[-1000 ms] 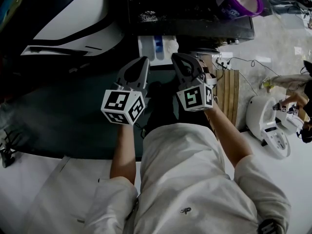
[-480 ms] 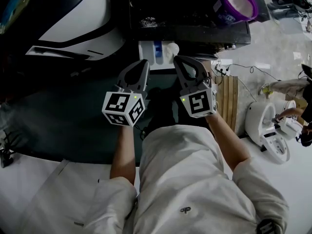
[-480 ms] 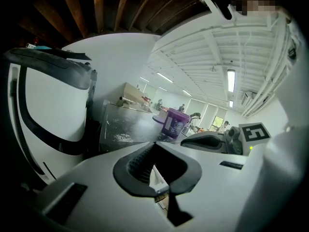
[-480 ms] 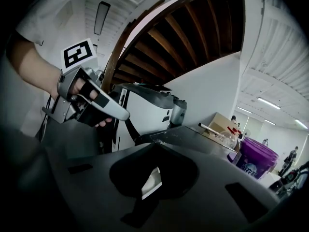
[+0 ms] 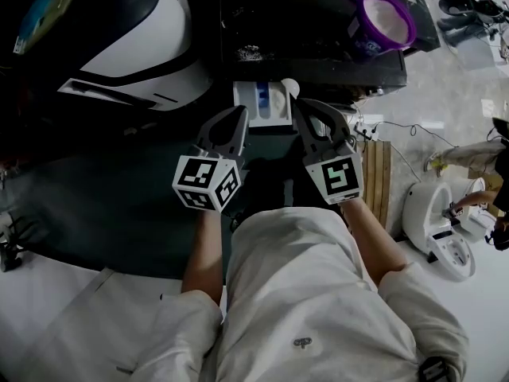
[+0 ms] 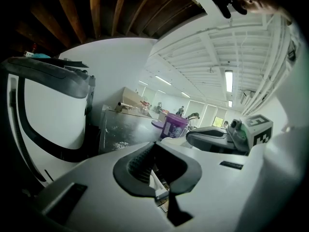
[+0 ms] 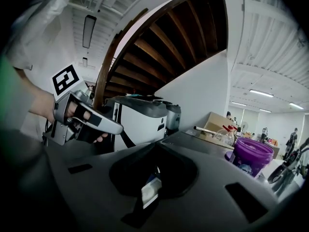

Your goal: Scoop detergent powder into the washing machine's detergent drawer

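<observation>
- Drawer (image 5: 262,103): it is pulled out from the front of the washer (image 5: 318,50), white with a blue compartment. It is seen just beyond both sets of jaw tips. Whether any powder lies in it cannot be told.
- Left gripper (image 5: 237,112): its jaws are brought together at the tips and nothing is gripped. Only the drawer is seen through the loop between the pads.
- Right gripper (image 5: 307,107): its jaws are likewise closed, and nothing is held. It is pointed at the drawer's right end, just beside the left gripper.
- Tub (image 5: 383,21): the purple tub is set on the washer's top, well apart from both grippers to the right. It is open, with pale powder showing inside.
- Scoop: none can be made out.
- White specks (image 5: 248,53) are scattered on the washer's top behind the drawer.
- Progress, as judged: the drawer has been opened, but no scoop is in hand. Scooping and pouring are likely all left to do.
</observation>
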The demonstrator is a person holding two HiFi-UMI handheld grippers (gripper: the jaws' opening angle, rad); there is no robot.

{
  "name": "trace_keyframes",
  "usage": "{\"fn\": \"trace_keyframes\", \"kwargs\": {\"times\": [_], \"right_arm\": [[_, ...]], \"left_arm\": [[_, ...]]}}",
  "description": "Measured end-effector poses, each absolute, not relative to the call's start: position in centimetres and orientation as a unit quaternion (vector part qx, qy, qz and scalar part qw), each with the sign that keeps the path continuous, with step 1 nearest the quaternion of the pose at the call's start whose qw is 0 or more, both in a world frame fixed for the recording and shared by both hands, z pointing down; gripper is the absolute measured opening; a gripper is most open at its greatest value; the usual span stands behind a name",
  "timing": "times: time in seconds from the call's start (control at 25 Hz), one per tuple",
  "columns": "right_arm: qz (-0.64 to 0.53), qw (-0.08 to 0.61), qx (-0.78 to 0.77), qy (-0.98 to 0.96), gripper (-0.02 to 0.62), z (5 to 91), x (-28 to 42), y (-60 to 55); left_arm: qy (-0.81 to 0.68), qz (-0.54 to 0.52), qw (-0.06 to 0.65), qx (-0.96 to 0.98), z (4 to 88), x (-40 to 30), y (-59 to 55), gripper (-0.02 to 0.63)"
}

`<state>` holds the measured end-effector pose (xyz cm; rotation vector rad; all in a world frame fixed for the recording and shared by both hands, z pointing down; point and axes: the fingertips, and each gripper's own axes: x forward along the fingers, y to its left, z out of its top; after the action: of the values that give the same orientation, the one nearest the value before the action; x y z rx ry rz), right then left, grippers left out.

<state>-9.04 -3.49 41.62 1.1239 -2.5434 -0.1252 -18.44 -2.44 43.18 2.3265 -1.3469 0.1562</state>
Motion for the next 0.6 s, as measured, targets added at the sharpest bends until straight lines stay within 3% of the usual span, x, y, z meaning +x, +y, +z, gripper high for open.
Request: {"fn": "trace_keyframes", "kwargs": {"times": [0.6], "right_arm": [[-0.018, 0.146, 0.433, -0.889, 0.008, 37.9, -6.2, -5.8]], "left_arm": [[-0.486, 0.041, 0.181, 0.854, 39.3, -18.7, -3.9, 0.018]]}}
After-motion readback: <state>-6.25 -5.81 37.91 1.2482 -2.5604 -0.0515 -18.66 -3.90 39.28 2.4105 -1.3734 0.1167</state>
